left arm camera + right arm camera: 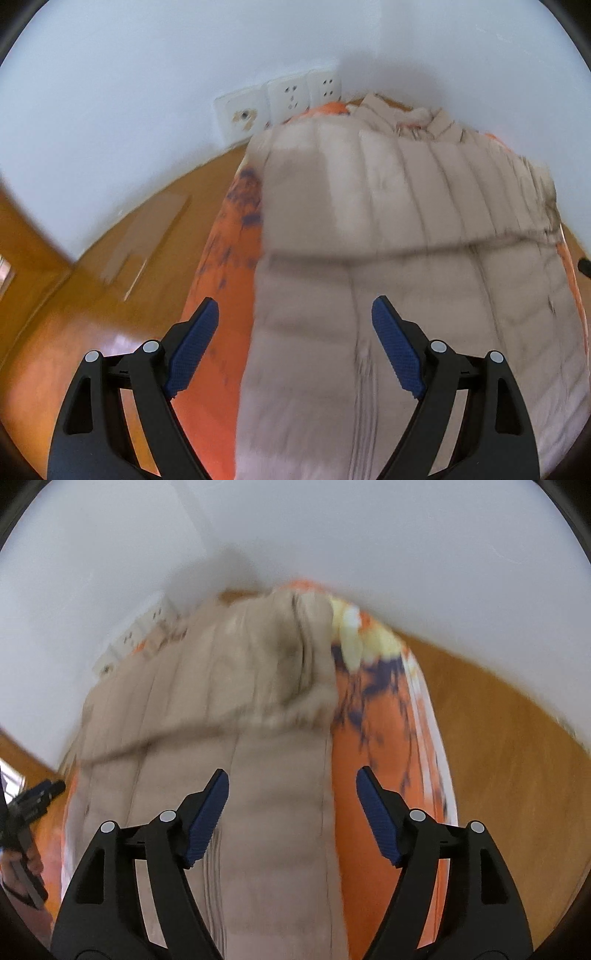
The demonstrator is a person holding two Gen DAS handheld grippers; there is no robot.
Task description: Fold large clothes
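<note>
A large beige quilted jacket (388, 229) lies lengthwise on an orange patterned cloth (225, 251), with its far part folded over so a cross edge runs over the middle. My left gripper (295, 314) is open and empty above the jacket's left edge. In the right wrist view the jacket (229, 716) lies on the same orange cloth (376, 738). My right gripper (291, 779) is open and empty above the jacket's right edge. The left gripper (37, 797) shows at the far left of that view.
A white wall with a row of sockets (280, 99) stands just behind the jacket's far end. Wooden floor (110, 258) lies to the left, and more wooden floor (509, 746) to the right. Both views are motion-blurred.
</note>
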